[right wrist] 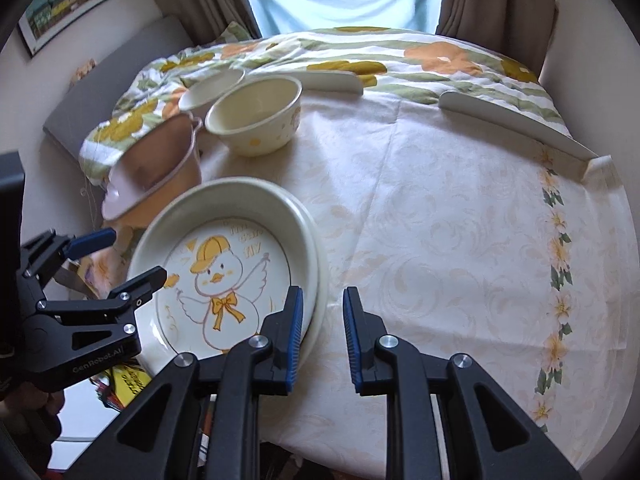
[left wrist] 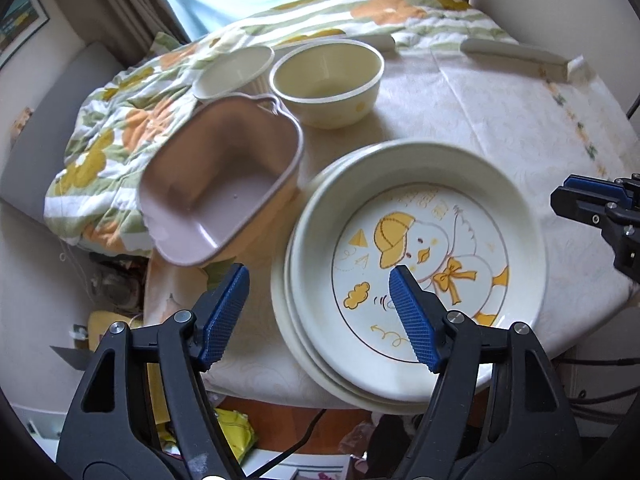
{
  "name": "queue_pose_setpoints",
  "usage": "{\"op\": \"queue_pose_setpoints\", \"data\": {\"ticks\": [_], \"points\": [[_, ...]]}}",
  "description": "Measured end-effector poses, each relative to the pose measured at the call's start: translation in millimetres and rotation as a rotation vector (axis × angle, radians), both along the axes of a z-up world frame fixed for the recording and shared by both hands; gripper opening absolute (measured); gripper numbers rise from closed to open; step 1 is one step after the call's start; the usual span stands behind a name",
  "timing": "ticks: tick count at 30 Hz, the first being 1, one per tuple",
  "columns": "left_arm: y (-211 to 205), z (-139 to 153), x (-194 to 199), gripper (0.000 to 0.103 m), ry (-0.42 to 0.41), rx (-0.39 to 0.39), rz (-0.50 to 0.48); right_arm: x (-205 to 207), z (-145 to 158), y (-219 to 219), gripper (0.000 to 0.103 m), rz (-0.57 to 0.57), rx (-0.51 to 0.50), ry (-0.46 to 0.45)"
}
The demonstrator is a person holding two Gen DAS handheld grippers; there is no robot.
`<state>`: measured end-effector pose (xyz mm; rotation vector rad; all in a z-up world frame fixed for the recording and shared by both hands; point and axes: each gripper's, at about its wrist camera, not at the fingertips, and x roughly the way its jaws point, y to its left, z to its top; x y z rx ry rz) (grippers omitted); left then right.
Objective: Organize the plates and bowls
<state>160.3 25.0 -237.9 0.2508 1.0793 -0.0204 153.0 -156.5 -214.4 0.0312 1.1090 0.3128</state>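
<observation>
A stack of cream plates [left wrist: 420, 184], the top one printed with a yellow-capped duck, lies near the table's front edge. Behind it stand a tilted pink square bowl [left wrist: 224, 184], a cream round bowl [left wrist: 326, 80] and a white bowl [left wrist: 234, 70]. My left gripper [left wrist: 318, 312] is open above the stack's near-left rim, one finger over the plate and one outside it, touching nothing. It also shows in the right wrist view as the left gripper [right wrist: 120, 258]. My right gripper [right wrist: 324, 336] hovers at the stack's [right wrist: 224, 208] right rim, shut to a narrow gap with nothing in it.
A pale patterned tablecloth [right wrist: 440, 220] covers the round table, bare on the right. A floral quilt [left wrist: 104, 152] lies bunched behind and left of the bowls. Two white rails [right wrist: 516, 124] sit at the table's far side. Clutter lies on the floor below the front edge.
</observation>
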Motion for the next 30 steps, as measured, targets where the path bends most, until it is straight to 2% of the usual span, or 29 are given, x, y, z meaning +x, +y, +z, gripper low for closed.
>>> {"op": "queue_pose_setpoints", "data": {"ticks": [3, 5, 6, 7, 8, 9, 11, 14, 18, 21, 23, 26, 27, 30], "points": [[9, 27, -6, 0.071, -0.036, -0.048, 0.039, 5, 22, -8, 0.021, 0.033, 0.052, -0.032], [18, 48, -9, 0.071, -0.063, -0.099, 0.077, 12, 38, -9, 0.049, 0.074, 0.097, -0.043], [23, 59, -11, 0.074, -0.081, -0.126, 0.098, 16, 44, -7, 0.085, 0.096, 0.118, -0.049], [30, 69, -12, 0.080, -0.102, -0.148, 0.127, 20, 50, -5, 0.103, 0.123, 0.144, -0.059], [39, 80, -13, 0.096, -0.123, -0.170, 0.167, 24, 55, -2, 0.103, 0.146, 0.161, -0.059], [46, 87, -13, 0.103, -0.140, -0.189, 0.194, 31, 59, 3, 0.103, 0.178, 0.170, -0.040], [66, 100, -13, 0.102, -0.174, -0.252, 0.247, 43, 65, 14, 0.103, 0.225, 0.179, -0.025], [100, 102, -7, 0.102, -0.169, -0.324, 0.349, 56, 69, 35, 0.103, 0.272, 0.187, -0.009], [135, 85, 1, 0.102, -0.128, -0.399, 0.454, 79, 58, 69, 0.103, 0.349, 0.238, 0.059], [150, 62, 11, 0.102, -0.096, -0.427, 0.487, 98, 39, 95, 0.103, 0.370, 0.241, 0.108], [157, 43, 21, 0.101, -0.058, -0.434, 0.497, 111, 23, 109, 0.103, 0.367, 0.250, 0.150], [163, 14, 36, 0.093, 0.002, -0.459, 0.515, 129, -3, 129, 0.103, 0.349, 0.246, 0.213], [165, 5, 41, 0.088, 0.017, -0.465, 0.520, 135, -12, 134, 0.099, 0.347, 0.247, 0.234], [172, -21, 55, 0.077, 0.071, -0.476, 0.538, 146, -35, 153, 0.076, 0.362, 0.244, 0.287]]}}
